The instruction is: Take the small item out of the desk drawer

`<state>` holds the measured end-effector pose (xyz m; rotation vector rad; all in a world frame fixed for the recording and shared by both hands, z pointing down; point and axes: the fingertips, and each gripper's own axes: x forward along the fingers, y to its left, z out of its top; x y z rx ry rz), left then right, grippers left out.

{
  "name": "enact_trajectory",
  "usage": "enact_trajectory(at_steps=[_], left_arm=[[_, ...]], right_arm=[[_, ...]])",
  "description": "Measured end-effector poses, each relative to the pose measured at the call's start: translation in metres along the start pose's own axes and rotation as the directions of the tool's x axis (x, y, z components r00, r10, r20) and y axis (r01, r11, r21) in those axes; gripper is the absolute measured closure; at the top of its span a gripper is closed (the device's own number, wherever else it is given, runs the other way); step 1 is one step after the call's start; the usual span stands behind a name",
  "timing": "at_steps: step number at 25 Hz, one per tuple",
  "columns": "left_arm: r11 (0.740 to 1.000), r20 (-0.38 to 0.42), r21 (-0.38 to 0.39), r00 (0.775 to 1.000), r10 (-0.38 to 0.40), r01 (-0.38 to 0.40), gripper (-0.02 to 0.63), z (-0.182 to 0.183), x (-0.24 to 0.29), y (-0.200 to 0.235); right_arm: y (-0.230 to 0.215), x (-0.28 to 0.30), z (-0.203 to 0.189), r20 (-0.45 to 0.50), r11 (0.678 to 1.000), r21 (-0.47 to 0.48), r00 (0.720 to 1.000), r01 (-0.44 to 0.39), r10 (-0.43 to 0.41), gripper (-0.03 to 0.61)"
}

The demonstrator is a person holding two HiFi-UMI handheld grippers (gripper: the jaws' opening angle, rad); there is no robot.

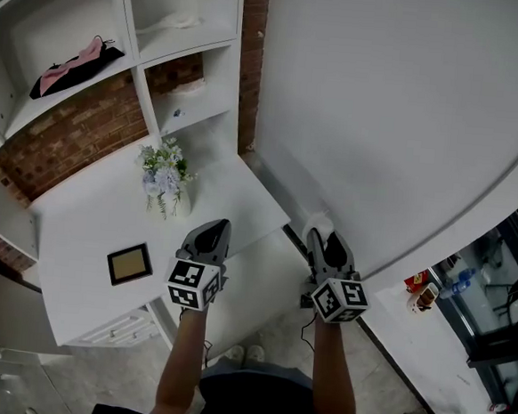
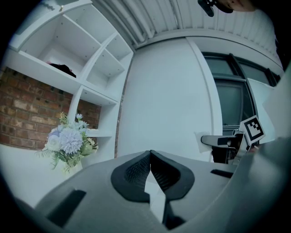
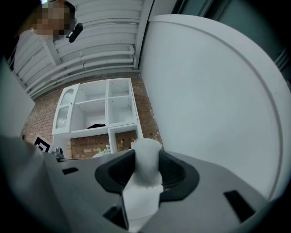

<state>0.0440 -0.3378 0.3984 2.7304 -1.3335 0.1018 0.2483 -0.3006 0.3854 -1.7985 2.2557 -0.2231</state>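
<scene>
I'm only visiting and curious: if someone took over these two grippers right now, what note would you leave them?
Left gripper: shut, empty.
Right gripper: shut on a small white item, held off the desk, near its corner.
Drawers at the desk's front seem shut.
Done: the item seems to be out of the drawer.
Left: probably setting it down.

No words, numbers or brand names can be read anywhere. The only signs are black-and-white square markers on the cube of the left tool and the cube of the right tool, low in the frame's centre. Labels on the small red items at lower right are too small to read.
</scene>
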Motion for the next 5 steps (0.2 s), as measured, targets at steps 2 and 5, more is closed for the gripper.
enact_trajectory(at_steps=[2,5], left_arm=[[1.000,-0.004,0.000,1.000,-0.002,0.002,0.604,-0.0016,0.0006,0.0003],[1.000,-0.006,0.001,1.000,-0.006,0.006,0.604,-0.0036,0.0013,-0.0004]], right_arm=[[0.0008,0.0004,-0.0009,-0.006,1.000,-0.003,1.000,0.002,-0.002,0.419],[0.0021,0.0001,-0.0016,-0.012,1.000,-0.003,1.000,0.004,-0.004,0.419]])
